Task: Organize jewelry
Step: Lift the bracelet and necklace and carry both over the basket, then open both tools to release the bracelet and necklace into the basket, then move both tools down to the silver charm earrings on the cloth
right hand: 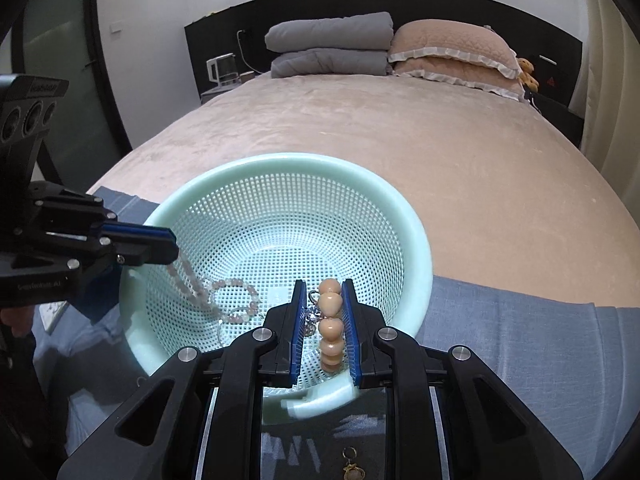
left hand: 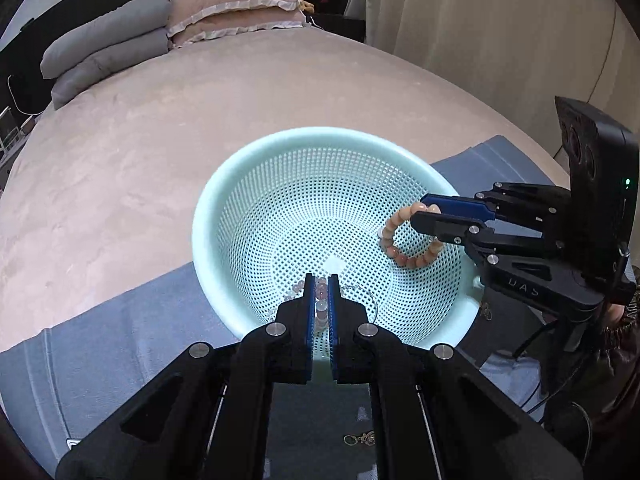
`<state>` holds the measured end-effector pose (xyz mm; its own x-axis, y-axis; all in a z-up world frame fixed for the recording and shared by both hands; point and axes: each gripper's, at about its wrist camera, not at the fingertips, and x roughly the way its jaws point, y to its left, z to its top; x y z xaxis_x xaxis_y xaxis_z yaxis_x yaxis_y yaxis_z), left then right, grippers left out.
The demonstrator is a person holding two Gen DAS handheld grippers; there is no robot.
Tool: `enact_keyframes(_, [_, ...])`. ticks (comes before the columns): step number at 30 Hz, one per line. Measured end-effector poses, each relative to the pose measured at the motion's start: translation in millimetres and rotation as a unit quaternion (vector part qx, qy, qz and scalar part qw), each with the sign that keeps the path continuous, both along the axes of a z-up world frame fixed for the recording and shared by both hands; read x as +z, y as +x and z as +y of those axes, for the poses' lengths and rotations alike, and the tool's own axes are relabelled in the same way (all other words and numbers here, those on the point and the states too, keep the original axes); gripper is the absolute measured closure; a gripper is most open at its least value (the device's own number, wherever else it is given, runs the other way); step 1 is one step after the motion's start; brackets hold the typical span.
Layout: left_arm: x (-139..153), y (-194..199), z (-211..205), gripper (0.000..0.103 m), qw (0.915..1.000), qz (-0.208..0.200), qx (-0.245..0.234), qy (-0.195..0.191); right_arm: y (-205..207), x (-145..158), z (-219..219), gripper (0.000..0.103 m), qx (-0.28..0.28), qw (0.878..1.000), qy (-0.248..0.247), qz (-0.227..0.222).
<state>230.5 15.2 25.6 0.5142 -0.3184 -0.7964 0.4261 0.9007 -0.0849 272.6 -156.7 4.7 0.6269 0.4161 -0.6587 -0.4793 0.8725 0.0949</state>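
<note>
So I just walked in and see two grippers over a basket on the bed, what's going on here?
A person is sorting jewelry into a mint-green mesh basket on the bed. The right gripper is shut on a peach bead bracelet, held above the basket's inside. The left gripper is shut on a pale pink bead strand that trails down onto the basket's bottom. A small gold charm lies outside the basket, on the blue cloth.

Lighting: even, soft indoor light; mild glare whitens the basket [left hand: 248, 184] rim. Shadows faint on the bed [right hand: 460, 152]. Distortion: strong fisheye bending, dark vignetted corners. Focus: sharp centrally; basket's near rim smeared in the right wrist view.
</note>
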Motion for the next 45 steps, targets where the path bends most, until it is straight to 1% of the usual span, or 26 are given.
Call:
enact_keyframes(3, [-5.3,-1.5,0.8,0.097,1.0,0.005,0.003,-0.001,0.8,-1.1,-0.9,0.086,0.0,1.0,0.0,-0.001])
enact_keyframes(9, [-5.0,-1.9,-2.1,0.097,1.0,0.005,0.005,0.001,-1.2,-0.5,-3.5,0.086,-0.003,1.0,0.003,-0.005])
enact_keyframes(14, [-4.0,-3.1,-0.6,0.096,0.9999,0.003,0.01,0.004,-2.1,5.8,-9.1,0.085,-0.008,1.0,0.016,-0.014])
enact_keyframes(16, [-2.4,-5.6,2.7,0.096,0.9999,0.001,0.015,0.0,-4.2,7.3,-11.8,0.079,-0.012,1.0,0.02,-0.017])
enact_keyframes(18, [0.2,-9.1,6.2,0.095,0.9998,-0.002,0.017,-0.003,-7.7,9.3,-15.4,0.052,-0.019,0.999,0.024,-0.029])
enact_keyframes(20, [3.7,-13.4,9.8,0.08,0.9997,-0.01,0.02,-0.003,-11.5,11.4,-18.7,0.046,-0.022,0.999,0.029,-0.037])
enact_keyframes(22, [7.9,-20.4,12.7,0.046,0.9996,-0.02,0.02,-0.007,-14.4,12.6,-23.4,0.041,-0.026,0.998,0.032,-0.036])
enact_keyframes(24, [13.0,-31.4,14.2,0.029,0.9987,-0.041,0.03,0.006,-18.5,13.3,-29.0,0.037,-0.035,0.998,0.032,-0.037])
enact_keyframes(25, [14.9,-36.2,15.9,0.025,0.9983,-0.047,0.034,0.012,-21.1,13.4,-32.3,0.036,-0.039,0.998,0.033,-0.037])
enact_keyframes(27, [17.8,-45.5,20.2,0.022,0.9977,-0.055,0.037,0.009,-28.4,12.3,-41.0,0.034,-0.044,0.998,0.037,-0.038])
enact_keyframes(28, [18.4,-51.6,23.5,0.017,0.9973,-0.06,0.041,0.006,-32.2,10.9,-45.5,0.034,-0.046,0.998,0.039,-0.036])
enact_keyframes(31, [13.2,-66.0,31.6,0.01,0.9968,-0.062,0.05,0.008,-43.9,3.1,-58.1,0.033,-0.053,0.997,0.037,-0.031])
enact_keyframes(33, [2.7,-75.2,33.5,0.01,0.9969,-0.056,0.052,0.021,-49.2,-4.5,-65.8,0.032,-0.061,0.997,0.035,-0.022])
enact_keyframes(35, [-8.6,-81.5,33.7,0.01,0.9956,-0.057,0.067,0.03,-52.7,-11.6,-72.1,0.032,-0.066,0.997,0.038,-0.014])
enact_keyframes(38, [-28.4,-90.0,33.2,0.01,0.9954,-0.05,0.08,0.016,-60.5,-23.2,-77.7,0.031,-0.071,0.997,0.036,-0.002])
enact_keyframes(40, [-40.5,-94.2,29.7,0.01,0.9955,-0.042,0.081,0.023,-70.5,-31.4,-77.9,0.027,-0.073,0.997,0.026,0.001])
enact_keyframes(41, [-44.6,-98.8,27.0,0.01,0.995,-0.052,0.08,0.029,-76.5,-35.9,-76.8,0.024,-0.072,0.997,0.02,0.002])
enact_keyframes(43, [-50.0,-108.6,23.7,0.01,0.9934,-0.079,0.077,0.03,-88.5,-44.1,-74.7,0.023,-0.068,0.998,0.012,-0.004])
enact_keyframes(45, [-56.1,-115.0,23.3,0.01,0.992,-0.098,0.077,0.021,-97.6,-52.3,-73.8,0.024,-0.064,0.998,0.004,-0.009])
